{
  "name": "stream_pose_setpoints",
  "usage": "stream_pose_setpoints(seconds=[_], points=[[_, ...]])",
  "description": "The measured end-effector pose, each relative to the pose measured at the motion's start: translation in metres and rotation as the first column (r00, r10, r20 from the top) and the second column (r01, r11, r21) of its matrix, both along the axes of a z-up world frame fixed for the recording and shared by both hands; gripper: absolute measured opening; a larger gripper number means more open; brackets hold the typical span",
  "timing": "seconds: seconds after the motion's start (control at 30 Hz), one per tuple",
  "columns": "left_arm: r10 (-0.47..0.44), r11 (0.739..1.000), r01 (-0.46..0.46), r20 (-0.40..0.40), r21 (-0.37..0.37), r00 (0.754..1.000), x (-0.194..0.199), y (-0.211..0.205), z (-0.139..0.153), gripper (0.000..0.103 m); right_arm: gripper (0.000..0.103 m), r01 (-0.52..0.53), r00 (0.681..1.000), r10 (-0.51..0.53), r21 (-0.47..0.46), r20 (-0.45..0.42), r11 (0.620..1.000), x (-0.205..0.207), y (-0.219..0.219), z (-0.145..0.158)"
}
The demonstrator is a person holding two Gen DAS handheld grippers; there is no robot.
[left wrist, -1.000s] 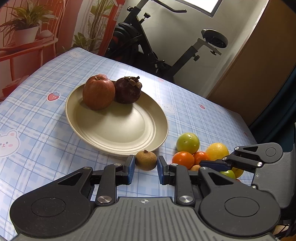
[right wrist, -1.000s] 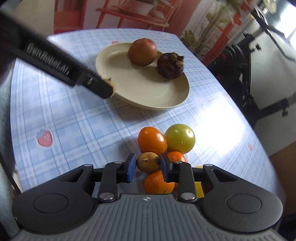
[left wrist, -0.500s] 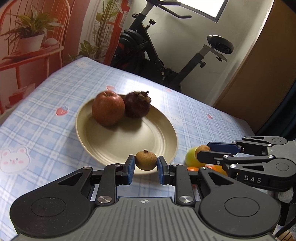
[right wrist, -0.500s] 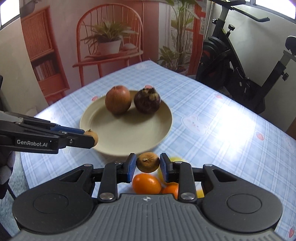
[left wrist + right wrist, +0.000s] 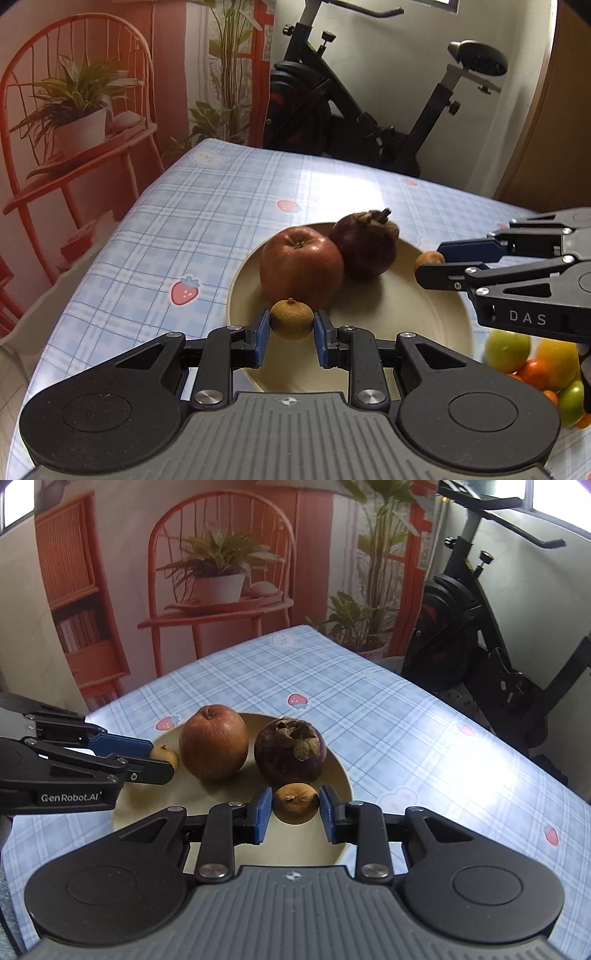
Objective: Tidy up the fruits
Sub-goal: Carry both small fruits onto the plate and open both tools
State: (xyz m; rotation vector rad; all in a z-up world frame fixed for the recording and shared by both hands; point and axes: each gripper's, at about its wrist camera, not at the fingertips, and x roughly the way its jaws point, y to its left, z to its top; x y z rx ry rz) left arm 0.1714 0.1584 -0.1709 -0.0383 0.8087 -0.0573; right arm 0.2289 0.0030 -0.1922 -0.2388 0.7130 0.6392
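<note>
Bright window glare on the tablecloth, fisheye-bent edges.

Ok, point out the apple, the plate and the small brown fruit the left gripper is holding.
apple (image 5: 301, 267): left wrist view, middle of its red skin.
plate (image 5: 417, 317): left wrist view, bare inner surface.
small brown fruit (image 5: 291, 319): left wrist view, its centre, between the left gripper's pads.

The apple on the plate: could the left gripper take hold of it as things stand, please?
Probably not yet. The left gripper is shut on a small brown fruit, so its jaws are occupied. The apple sits just beyond on the plate, with nothing else in the way.
</note>
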Motion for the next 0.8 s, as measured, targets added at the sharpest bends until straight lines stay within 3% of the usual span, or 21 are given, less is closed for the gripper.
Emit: stream_pose_setpoints(seconds=[0.3,0.67,0.73,0.8], points=[[0.002,1.000,-0.001,-0.024,0.008,1.000,0.009,0.003,-0.007,0.028,0.031,-0.023,1.000,0.023,-0.091,0.002,0.996,0.019,0.016,-0.023],[0.032,0.999,-0.032,-0.015,0.021,0.999,0.015,0.004,-0.011,0.029,0.033,0.014,1.000,-0.014,-0.072,-0.009,0.997,0.026,0.012,-0.027],[0.042,0.999,-0.042,-0.020,0.003,0.999,0.016,0.006,-0.010,0.034,0.037,0.019,1.000,-0.020,-0.059,-0.013,0.998,0.024,0.011,-0.025],[0.047,0.999,-0.047,-0.015,-0.006,0.999,0.014,0.006,-0.005,0.045,0.038,0.025,1.000,-0.026,-0.036,-0.008,0.999,0.020,0.006,-0.019]])
